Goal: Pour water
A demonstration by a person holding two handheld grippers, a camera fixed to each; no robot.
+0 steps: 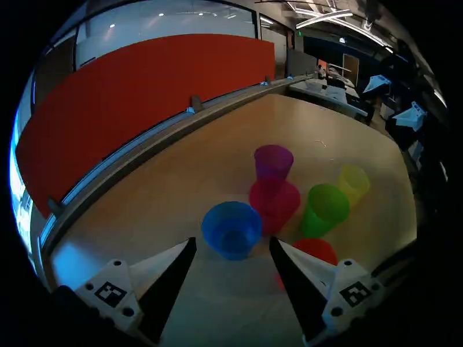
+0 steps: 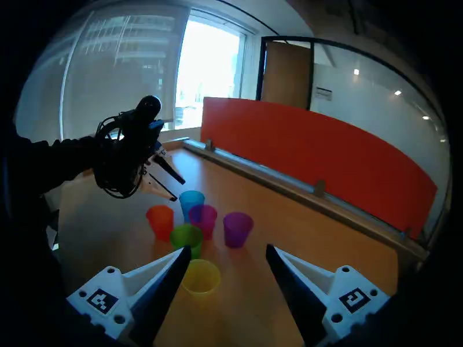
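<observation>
Several coloured plastic cups stand grouped on the wooden table (image 1: 191,173). In the left gripper view the blue cup (image 1: 231,229) sits just ahead of my open left gripper (image 1: 231,243), between its fingertips but not held. Behind it are a magenta cup (image 1: 274,202), a purple cup (image 1: 273,162), a green cup (image 1: 324,209) and a yellow cup (image 1: 353,182). A red cup (image 1: 315,250) is partly hidden by the right finger. In the right gripper view my open right gripper (image 2: 227,250) hovers near the yellow cup (image 2: 200,277). The left gripper (image 2: 179,191) hangs beside the blue cup (image 2: 191,202).
An orange partition (image 2: 324,150) with a metal rail runs along the table's far edge. A person's dark sleeve (image 2: 52,159) reaches in from the left of the right gripper view. Bright windows (image 2: 208,75) and a door (image 2: 286,72) lie behind. Other desks (image 1: 335,87) stand beyond the table.
</observation>
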